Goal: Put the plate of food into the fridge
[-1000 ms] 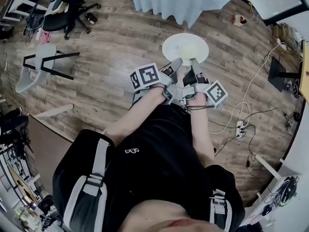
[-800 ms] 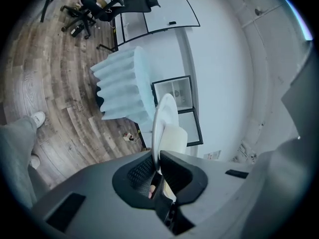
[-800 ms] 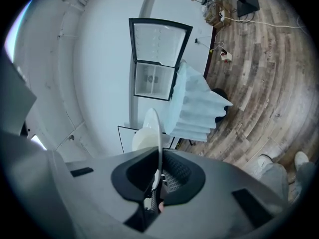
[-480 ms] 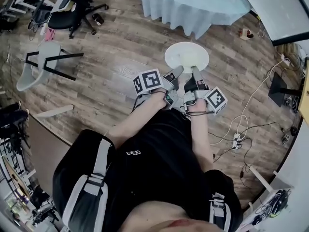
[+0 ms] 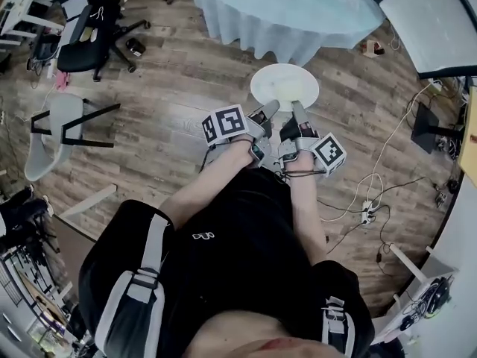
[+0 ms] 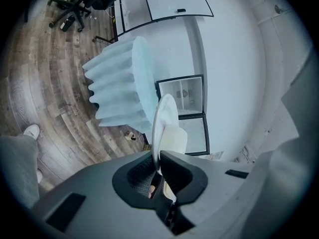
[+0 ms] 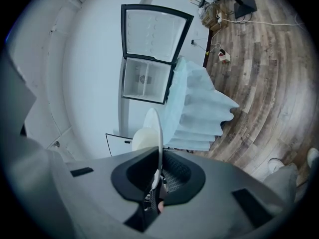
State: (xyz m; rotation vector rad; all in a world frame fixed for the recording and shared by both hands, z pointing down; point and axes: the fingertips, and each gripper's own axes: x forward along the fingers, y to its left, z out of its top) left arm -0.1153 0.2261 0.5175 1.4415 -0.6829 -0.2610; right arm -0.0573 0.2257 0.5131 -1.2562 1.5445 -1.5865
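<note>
A white plate (image 5: 284,85) with a pale lump of food (image 5: 291,89) hangs level over the wood floor in front of me. My left gripper (image 5: 269,110) is shut on its near left rim and my right gripper (image 5: 297,108) on its near right rim. In the left gripper view the plate (image 6: 162,123) stands edge-on between the pads of that gripper (image 6: 158,164), with the food (image 6: 175,137) to one side. The right gripper (image 7: 159,174) clamps the plate's rim (image 7: 158,133) the same way. A small white fridge (image 7: 147,76) stands open against the wall beyond.
A round table with a light blue cloth (image 5: 287,10) stands just beyond the plate, between me and the fridge (image 6: 188,114). Office chairs (image 5: 88,22) and a grey chair (image 5: 51,129) are at the left. Cables and a power strip (image 5: 365,211) lie on the floor at the right.
The table has come nearer and fills more of the top of the head view. Both grippers hold the plate as before.
</note>
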